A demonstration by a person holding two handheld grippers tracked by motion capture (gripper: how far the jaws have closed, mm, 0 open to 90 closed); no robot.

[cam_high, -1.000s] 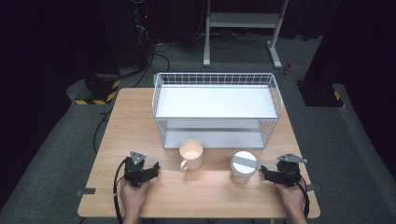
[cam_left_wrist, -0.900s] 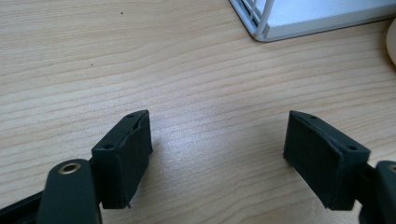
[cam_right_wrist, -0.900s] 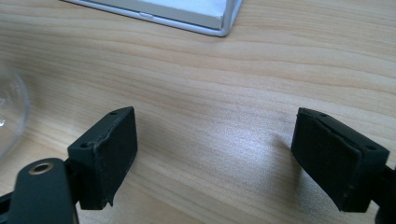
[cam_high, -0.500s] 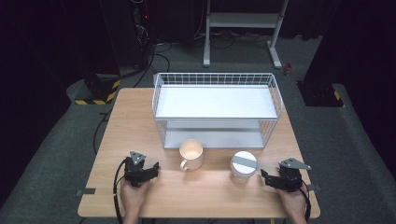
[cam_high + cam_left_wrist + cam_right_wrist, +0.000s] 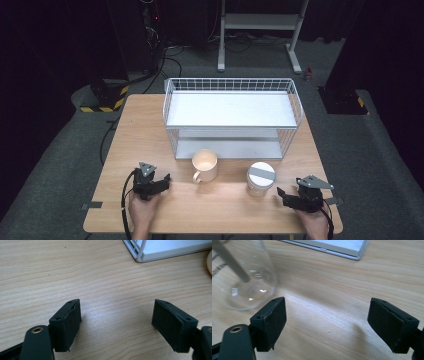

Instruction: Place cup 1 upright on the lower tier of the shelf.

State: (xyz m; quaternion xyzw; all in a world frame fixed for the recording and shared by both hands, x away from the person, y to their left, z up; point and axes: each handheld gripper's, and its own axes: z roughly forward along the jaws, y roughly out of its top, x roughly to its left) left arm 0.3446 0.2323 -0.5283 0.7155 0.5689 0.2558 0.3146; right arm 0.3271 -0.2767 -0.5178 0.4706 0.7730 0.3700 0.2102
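A cream mug stands in front of the wire rack, its handle toward the near edge. To its right is a clear cup with a grey strip across it, also seen as a glass cup at the left of the right gripper view. My left gripper rests on the table left of the mug, open, with bare wood between its fingers. My right gripper sits right of the cup, open and empty, with the cup just beyond its left pad.
A white two-shelf wire rack takes up the back half of the wooden table. Its lower corner and base edge lie ahead of the grippers. Bits of tape mark the table's near corners.
My right gripper has drawn back a little toward the table's near edge, away from the rack. The left gripper, mug and cup have stayed put.
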